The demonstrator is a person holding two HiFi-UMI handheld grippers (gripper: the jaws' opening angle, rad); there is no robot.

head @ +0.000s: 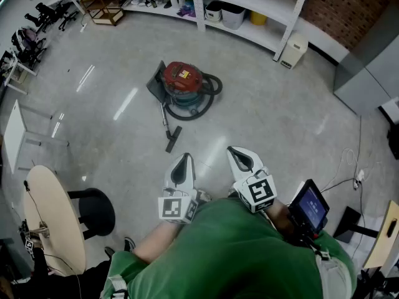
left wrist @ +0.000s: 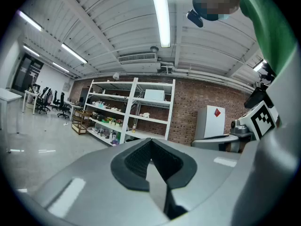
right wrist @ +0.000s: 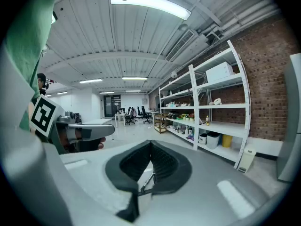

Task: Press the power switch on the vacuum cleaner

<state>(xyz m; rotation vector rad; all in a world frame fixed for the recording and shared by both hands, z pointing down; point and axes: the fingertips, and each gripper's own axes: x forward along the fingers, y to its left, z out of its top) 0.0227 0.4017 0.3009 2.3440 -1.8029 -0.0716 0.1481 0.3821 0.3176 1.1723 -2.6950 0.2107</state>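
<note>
We find the vacuum cleaner on the floor, far off before the shelving. Left gripper and right gripper sit near us, well apart from it, jaws together, nothing between.

Head camera's up high, peering steeply down over the person's green shoulders onto the floor, with the left tool and right tool close beneath it. Each of the 2 tool cameras sits right behind its own jaws, aimed roughly level across the room, ceiling included. All 3 views share the white shelves against the brick wall.
</note>
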